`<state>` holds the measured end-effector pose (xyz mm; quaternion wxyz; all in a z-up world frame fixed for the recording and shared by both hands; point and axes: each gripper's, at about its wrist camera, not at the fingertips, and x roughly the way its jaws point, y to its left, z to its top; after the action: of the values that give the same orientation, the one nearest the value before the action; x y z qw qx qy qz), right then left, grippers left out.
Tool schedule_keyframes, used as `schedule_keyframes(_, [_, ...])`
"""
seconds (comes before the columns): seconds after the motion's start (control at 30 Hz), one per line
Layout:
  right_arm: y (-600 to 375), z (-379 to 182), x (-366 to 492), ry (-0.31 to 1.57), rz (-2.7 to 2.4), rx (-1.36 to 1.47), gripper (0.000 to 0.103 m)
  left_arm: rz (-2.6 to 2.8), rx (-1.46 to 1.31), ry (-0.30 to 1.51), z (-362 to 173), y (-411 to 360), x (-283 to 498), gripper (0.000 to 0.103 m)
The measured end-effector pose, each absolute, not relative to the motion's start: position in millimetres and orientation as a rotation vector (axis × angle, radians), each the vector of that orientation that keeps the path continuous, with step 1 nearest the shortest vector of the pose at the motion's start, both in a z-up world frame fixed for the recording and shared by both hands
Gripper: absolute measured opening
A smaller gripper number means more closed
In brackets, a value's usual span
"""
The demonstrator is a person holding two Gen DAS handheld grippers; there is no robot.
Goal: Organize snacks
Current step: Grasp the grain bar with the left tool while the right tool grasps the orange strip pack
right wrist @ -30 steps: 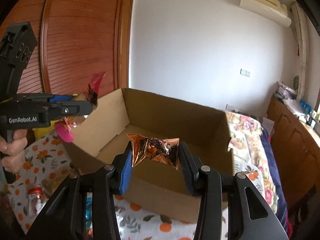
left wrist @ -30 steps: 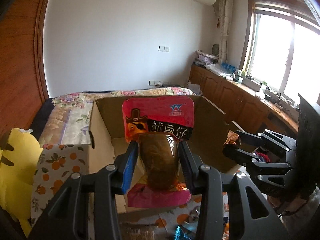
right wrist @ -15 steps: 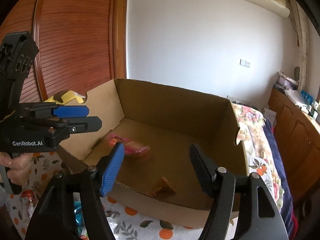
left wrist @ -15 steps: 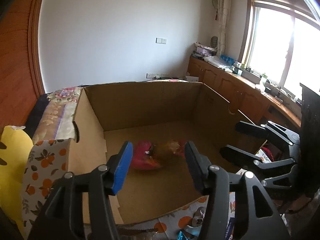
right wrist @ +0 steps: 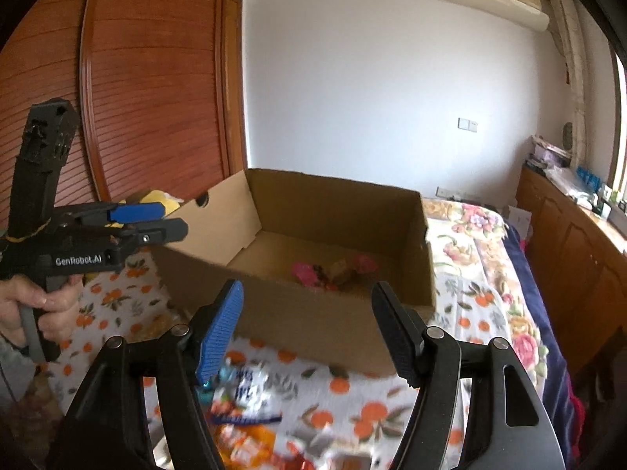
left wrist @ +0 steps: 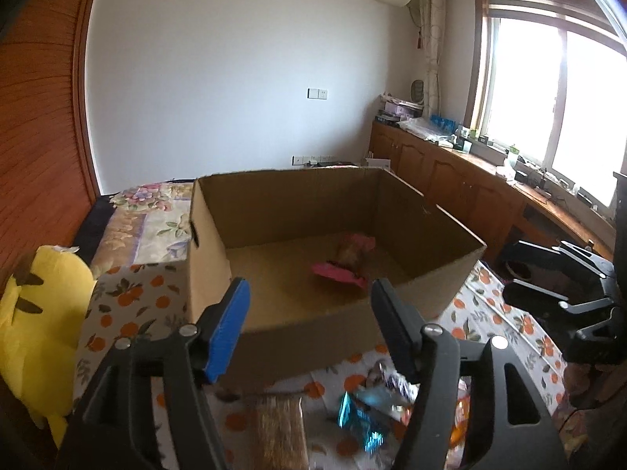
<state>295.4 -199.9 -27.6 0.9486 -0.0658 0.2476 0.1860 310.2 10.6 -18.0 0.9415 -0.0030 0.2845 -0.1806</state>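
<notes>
An open cardboard box point(left wrist: 294, 203) point(right wrist: 333, 203) stands on the orange-patterned cloth. Inside it lies a pink snack packet point(left wrist: 340, 273) point(right wrist: 307, 273), with a golden-brown packet point(right wrist: 341, 268) beside it. My left gripper point(left wrist: 309, 288) hangs before the box's near wall, jaws opening, nothing between them. The right wrist view shows it again point(right wrist: 172, 219) at the box's left corner, held by a hand point(right wrist: 35, 305). My right gripper point(right wrist: 307, 288) is open and empty, back from the box's near wall. In the left wrist view it point(left wrist: 509, 270) hangs right of the box.
Several loose snack packets lie on the cloth in front of the box, among them a blue one point(left wrist: 360, 419), a brown one point(left wrist: 280, 423) and a white-and-blue one point(right wrist: 250, 391). A yellow plush toy point(left wrist: 35, 313) sits left of the box. Wooden cabinets point(left wrist: 450, 180) line the right wall.
Both grippers let go of their packets, which dropped into the box. Both have since drawn back from over the box to in front of it, jaws spread wider.
</notes>
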Motion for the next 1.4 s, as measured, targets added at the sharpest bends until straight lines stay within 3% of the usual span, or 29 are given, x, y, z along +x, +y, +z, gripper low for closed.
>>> schedule_keyframes(0.63, [-226.7,-107.5,238.4,0.716,0.315,-0.062,0.07,-0.291,0.015,0.782,-116.9,26.2,260.2,0.069])
schedule_keyframes(1.03, [-274.2,-133.1,245.4,0.785,0.248,0.115,0.07,-0.251,0.049,0.834,-132.1,26.4,277.0,0.069])
schedule_keyframes(1.4, [-267.4,-141.7,250.3,0.824,0.314,0.139,0.054,-0.243,0.062,0.88,-141.9,24.0,289.0,0.069])
